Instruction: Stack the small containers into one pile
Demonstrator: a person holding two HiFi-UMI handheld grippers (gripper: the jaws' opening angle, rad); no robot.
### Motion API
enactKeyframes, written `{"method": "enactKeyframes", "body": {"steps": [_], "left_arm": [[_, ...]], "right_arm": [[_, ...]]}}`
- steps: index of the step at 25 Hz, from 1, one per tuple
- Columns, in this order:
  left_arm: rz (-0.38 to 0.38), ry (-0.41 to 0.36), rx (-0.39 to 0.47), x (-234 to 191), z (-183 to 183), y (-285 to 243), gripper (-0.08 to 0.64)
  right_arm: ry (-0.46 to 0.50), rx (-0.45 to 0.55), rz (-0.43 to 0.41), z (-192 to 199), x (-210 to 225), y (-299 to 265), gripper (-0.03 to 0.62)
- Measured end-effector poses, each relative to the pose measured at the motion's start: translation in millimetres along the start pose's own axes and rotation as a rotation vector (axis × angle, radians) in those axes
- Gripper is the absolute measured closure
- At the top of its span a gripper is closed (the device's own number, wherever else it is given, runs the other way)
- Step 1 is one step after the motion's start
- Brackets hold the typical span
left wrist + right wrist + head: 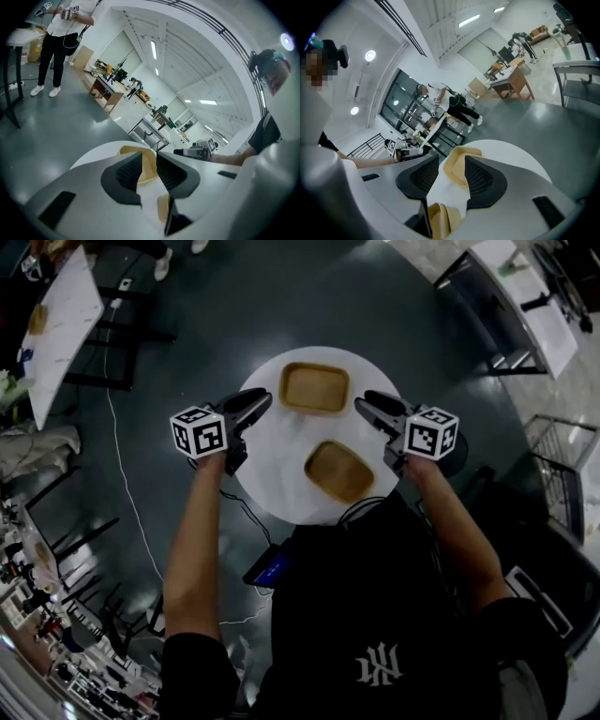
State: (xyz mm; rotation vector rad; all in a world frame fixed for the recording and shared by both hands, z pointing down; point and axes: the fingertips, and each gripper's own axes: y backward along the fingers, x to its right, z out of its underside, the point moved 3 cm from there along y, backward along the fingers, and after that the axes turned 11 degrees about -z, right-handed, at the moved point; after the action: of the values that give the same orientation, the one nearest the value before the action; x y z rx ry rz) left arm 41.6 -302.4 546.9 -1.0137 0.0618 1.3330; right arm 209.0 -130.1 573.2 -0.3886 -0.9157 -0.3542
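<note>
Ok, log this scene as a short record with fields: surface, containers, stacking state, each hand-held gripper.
surface: round white table
containers: two shallow tan ones, far container and near container
stacking: not started; both lie apart on the table, nothing inside either
left hand-held gripper: jaws apart, empty, by the table's left rim
right hand-held gripper: jaws apart, empty, by the table's right rim

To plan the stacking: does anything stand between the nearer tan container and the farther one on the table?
Nothing visible does. Only bare white table lies between the nearer container and the farther container. The left gripper and right gripper are at the sides, both open and empty.
</note>
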Motion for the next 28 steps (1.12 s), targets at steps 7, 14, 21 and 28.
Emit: {"method": "enactKeyframes", "body": {"steps": [7,14,21,28], "left_arm": [[-0.100,-0.008,-0.186,-29,24,-40,0.467],[-0.147,0.001,-0.270,-40,44,-66,0.451],[-0.137,-0.016,-0.298,-39,53,-78,0.456],[-0.127,-0.006,-0.278,-41,51,-62,0.476]], "right_arm": [[-0.137,-0.096,0.079,28,35,-16,0.405],[-0.226,-0.102,0.150,40,54,-34,0.407],[-0.219,-0.123,0.193,48,65,-38,0.475],[-0.181,-0.129,0.202,46,51,-46,0.518]]}}
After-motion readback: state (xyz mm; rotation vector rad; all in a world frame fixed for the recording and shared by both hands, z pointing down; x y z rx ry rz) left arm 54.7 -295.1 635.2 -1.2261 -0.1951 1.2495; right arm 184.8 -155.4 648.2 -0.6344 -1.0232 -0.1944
